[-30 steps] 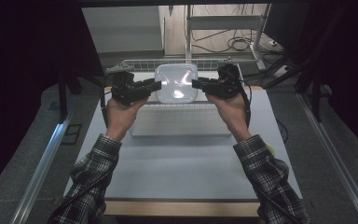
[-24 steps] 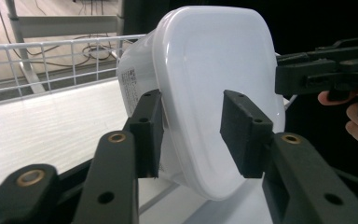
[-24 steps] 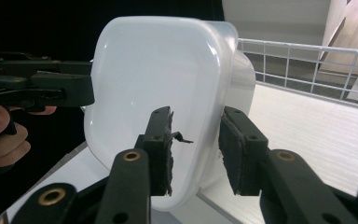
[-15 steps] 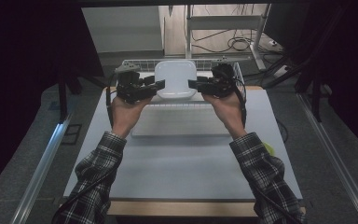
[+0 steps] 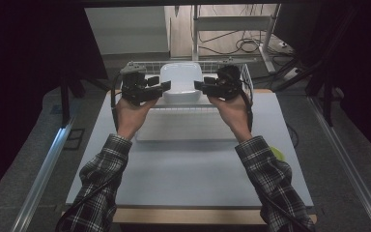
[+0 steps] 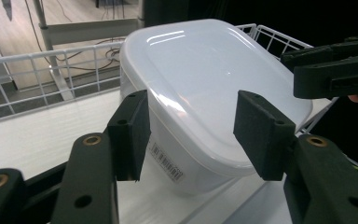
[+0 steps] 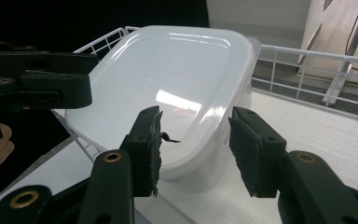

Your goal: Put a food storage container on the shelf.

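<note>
A white plastic container with a lid (image 5: pixel 181 81) sits inside a white wire basket (image 5: pixel 245 77) at the far end of the table. My left gripper (image 5: pixel 166 87) is at its left side and my right gripper (image 5: pixel 197 86) at its right. In the left gripper view the open jaws (image 6: pixel 196 135) straddle a corner of the container (image 6: pixel 205 70) without pressing on it. The right gripper (image 7: pixel 196 144) likewise stands open around the opposite corner of the container (image 7: pixel 177 70). Both pairs of jaws have just been opening, with the container's edge between them.
A flat white board (image 5: pixel 183 128) lies on the pale table (image 5: pixel 188 174) just in front of the basket. A small yellow-green thing (image 5: pixel 278 153) sits near the table's right edge. A metal rack (image 5: pixel 232 24) and cables stand on the floor behind.
The container went from being held between both grippers to resting in the basket. Both grippers opened and let go of it; the hands stayed beside it.
</note>
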